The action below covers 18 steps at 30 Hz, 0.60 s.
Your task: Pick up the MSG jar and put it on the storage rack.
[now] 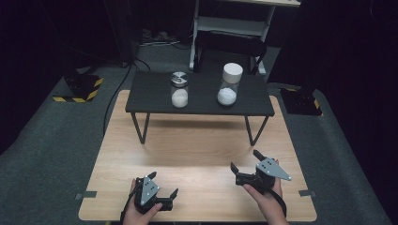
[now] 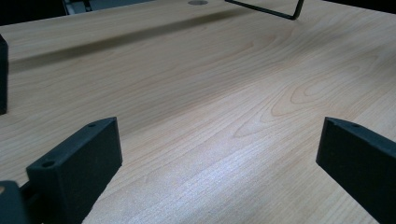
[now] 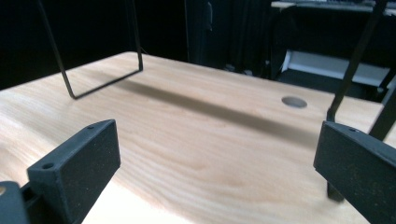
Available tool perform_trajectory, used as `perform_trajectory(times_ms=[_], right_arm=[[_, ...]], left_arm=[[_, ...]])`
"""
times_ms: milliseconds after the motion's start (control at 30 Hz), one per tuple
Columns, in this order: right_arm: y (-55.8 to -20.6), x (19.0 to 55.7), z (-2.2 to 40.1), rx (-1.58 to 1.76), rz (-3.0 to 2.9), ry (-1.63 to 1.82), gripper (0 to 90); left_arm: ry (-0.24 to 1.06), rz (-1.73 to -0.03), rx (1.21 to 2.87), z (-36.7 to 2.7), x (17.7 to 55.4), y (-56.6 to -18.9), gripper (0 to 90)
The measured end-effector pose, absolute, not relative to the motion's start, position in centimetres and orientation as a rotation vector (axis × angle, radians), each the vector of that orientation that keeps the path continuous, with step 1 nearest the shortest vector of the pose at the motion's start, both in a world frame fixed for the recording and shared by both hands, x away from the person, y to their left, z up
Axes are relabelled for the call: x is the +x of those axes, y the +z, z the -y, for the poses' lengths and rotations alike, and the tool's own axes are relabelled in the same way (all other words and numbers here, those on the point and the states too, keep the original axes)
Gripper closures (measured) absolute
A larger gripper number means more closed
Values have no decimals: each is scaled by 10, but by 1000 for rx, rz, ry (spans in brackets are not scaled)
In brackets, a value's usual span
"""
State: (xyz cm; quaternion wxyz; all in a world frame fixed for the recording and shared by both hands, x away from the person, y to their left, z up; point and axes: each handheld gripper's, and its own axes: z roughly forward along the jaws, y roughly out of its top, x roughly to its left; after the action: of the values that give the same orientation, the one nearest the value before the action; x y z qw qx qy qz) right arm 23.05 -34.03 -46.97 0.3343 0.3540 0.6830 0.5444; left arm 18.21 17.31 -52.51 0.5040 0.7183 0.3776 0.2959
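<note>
You have yet to start: both your left gripper (image 1: 165, 193) and right gripper (image 1: 245, 161) sit spread and empty, the two jars (image 1: 179, 89) untouched at 12 o'clock on the dark shelf (image 1: 155, 93)

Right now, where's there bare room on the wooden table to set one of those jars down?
The wooden table is bare between the black shelf's legs and the two grippers; that middle stretch is widest. The gap between the left gripper and right gripper is free too. It is tighter on the black shelf, where the metal-lidded jar and white-lidded jar stand.
</note>
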Motion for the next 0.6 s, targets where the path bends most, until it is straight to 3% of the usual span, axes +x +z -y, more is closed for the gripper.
perform_trajectory(times_ms=[600], right_arm=[[-497,217,356,996,-1857,1307,0]], left_arm=[[714,-911,1734,-172,183,-525,6]])
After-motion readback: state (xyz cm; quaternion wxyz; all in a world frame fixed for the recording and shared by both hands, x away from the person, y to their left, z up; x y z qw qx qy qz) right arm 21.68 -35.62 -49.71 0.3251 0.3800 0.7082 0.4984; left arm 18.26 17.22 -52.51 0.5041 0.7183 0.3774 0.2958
